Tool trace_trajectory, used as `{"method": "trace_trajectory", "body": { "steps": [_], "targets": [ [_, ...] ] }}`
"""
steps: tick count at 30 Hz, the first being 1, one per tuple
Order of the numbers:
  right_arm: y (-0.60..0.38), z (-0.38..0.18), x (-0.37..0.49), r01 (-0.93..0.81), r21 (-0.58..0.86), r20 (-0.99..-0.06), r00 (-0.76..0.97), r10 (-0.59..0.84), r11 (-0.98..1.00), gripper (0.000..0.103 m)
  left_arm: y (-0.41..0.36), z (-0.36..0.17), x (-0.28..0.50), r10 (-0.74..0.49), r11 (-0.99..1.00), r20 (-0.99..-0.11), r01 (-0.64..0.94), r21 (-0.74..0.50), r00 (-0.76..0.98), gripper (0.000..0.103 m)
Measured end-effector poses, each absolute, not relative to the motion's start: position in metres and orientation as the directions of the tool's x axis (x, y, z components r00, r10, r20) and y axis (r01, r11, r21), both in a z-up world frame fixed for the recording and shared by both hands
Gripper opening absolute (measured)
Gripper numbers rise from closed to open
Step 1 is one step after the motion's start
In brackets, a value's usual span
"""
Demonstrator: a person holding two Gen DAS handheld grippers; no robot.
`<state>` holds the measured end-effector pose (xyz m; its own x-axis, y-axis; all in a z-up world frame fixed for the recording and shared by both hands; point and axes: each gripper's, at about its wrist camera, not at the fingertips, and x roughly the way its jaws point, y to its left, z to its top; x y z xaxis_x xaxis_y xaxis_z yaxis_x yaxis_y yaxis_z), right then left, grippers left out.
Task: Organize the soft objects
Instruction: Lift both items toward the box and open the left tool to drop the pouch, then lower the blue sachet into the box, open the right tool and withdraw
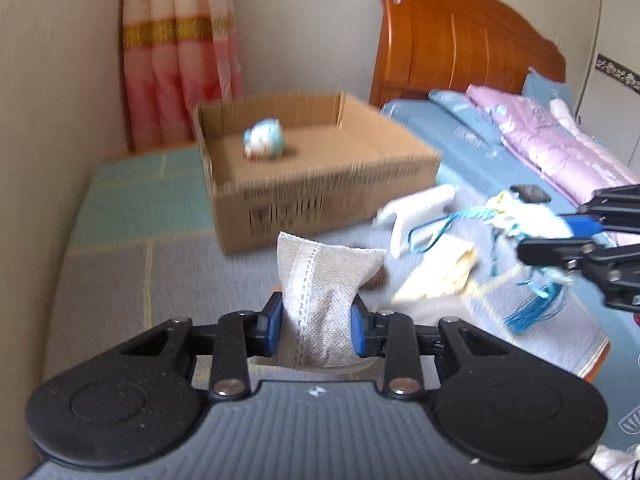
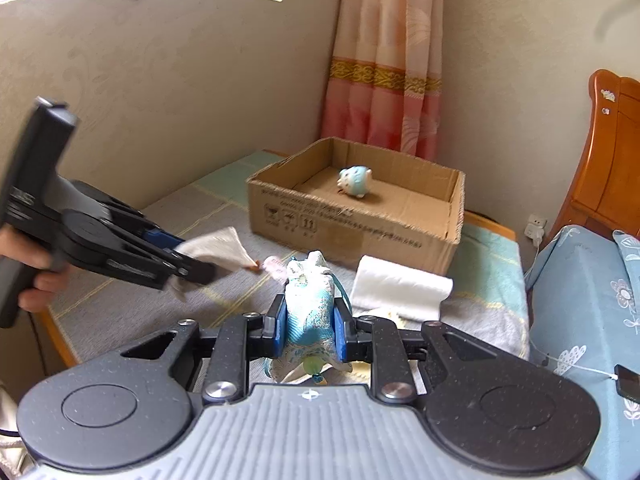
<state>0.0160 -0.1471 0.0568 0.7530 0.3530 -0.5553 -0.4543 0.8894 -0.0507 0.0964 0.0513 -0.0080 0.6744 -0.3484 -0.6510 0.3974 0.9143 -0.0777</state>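
Note:
My left gripper point(image 1: 317, 322) is shut on a grey woven pouch point(image 1: 324, 276) with a lace strip, lifted above the checked mat point(image 1: 132, 280). The right wrist view shows this gripper point(image 2: 192, 266) from the side, with the pouch point(image 2: 218, 246) sticking out of it. My right gripper point(image 2: 310, 330) is shut on a turquoise brocade sachet point(image 2: 310, 308). In the left wrist view that gripper point(image 1: 560, 236) enters from the right, a blue tassel point(image 1: 532, 308) hanging below it. Ahead stands an open cardboard box point(image 1: 320, 192) point(image 2: 352, 232) with a small blue-and-white plush toy point(image 1: 264, 142) point(image 2: 354, 182) inside.
A white rolled cloth point(image 1: 416, 208) point(image 2: 400, 288) and a pale yellow cloth point(image 1: 440, 276) lie on the mat near the box. To the right is a bed with a wooden headboard point(image 1: 460, 40) and pink quilt point(image 1: 560, 148). A wall and curtain point(image 2: 384, 80) stand behind. A phone point(image 2: 628, 384) lies on the bed.

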Motion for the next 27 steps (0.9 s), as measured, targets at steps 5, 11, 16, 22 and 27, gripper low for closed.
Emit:
{"method": "trace_trajectory", "body": {
  "steps": [5, 11, 16, 22, 27],
  "targets": [
    [-0.152, 0.070, 0.037, -0.445, -0.075, -0.529, 0.776, 0.343, 0.892, 0.027, 0.044, 0.024, 0.124, -0.368, 0.902, -0.602, 0.429, -0.046, 0.709, 0.032],
    [-0.160, 0.086, 0.066, -0.418, -0.087, -0.496, 0.805, 0.325, 0.904, 0.027, 0.022, 0.045, 0.179, -0.352, 0.900, -0.564, 0.435, 0.016, 0.747, 0.032],
    [-0.166, 0.097, 0.088, -0.393, -0.097, -0.476, 0.826, 0.304, 0.915, 0.027, 0.008, 0.038, 0.225, -0.277, 0.929, -0.566, 0.367, 0.049, 0.776, 0.068],
    [-0.168, 0.103, 0.109, -0.365, -0.111, -0.473, 0.838, 0.274, 0.925, 0.027, 0.027, 0.020, 0.216, -0.246, 0.958, -0.560, 0.287, -0.016, 0.791, 0.092],
    [-0.165, 0.106, 0.126, -0.357, -0.127, -0.477, 0.840, 0.259, 0.925, 0.027, 0.044, 0.016, 0.172, -0.243, 0.963, -0.562, 0.268, -0.039, 0.790, 0.098]
  ]
}}
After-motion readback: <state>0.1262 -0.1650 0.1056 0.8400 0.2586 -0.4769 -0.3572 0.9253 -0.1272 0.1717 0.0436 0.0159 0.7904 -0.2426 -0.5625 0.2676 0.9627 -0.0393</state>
